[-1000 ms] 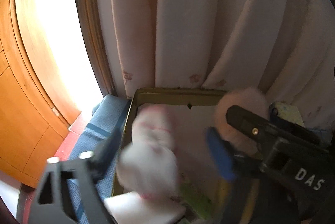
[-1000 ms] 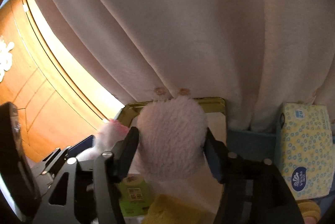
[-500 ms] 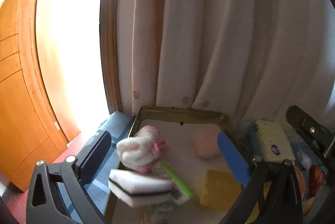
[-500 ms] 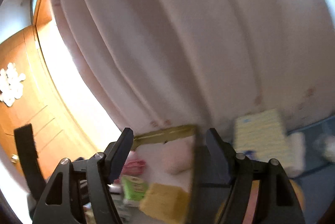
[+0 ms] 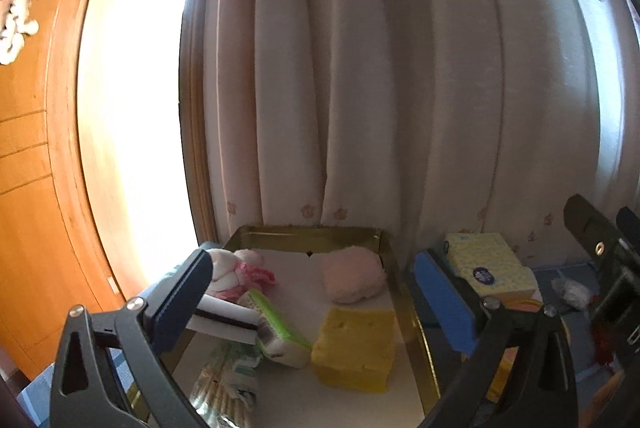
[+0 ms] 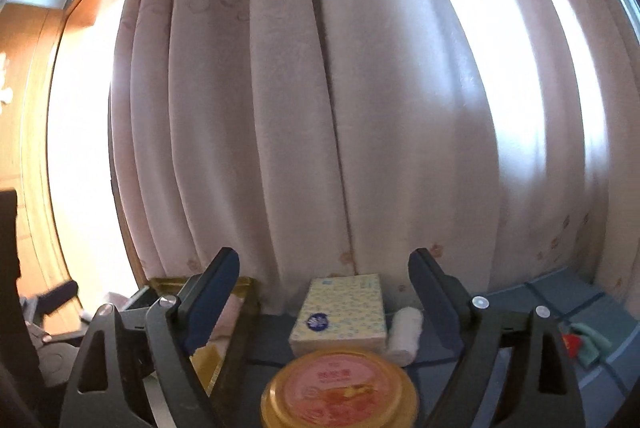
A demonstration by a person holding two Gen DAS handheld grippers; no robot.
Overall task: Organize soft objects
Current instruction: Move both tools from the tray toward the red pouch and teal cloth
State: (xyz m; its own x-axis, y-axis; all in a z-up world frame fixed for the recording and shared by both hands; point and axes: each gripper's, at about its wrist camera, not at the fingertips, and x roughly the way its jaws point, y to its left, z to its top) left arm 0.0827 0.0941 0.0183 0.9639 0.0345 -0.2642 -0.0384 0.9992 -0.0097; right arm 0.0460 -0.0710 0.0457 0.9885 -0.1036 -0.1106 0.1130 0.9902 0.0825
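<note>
Your right gripper (image 6: 320,288), jaws just spread and empty, faces the yellow patterned tissue pack (image 6: 340,312) straight ahead, with the white rolled cloth (image 6: 406,334) just beside its right; your left gripper (image 5: 312,292) gapes empty over the gold-rimmed tray (image 5: 404,292).

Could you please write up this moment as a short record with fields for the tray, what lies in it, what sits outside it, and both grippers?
tray: gold tray, by the curtain
in tray: pink plush ball, yellow sponge, white-and-pink soft toy, green-edged pack
outside tray: tissue pack, white roll, round yellow-lidded tin
left gripper: open, holding nothing
right gripper: open, holding nothing; jaws just opened wider
</note>
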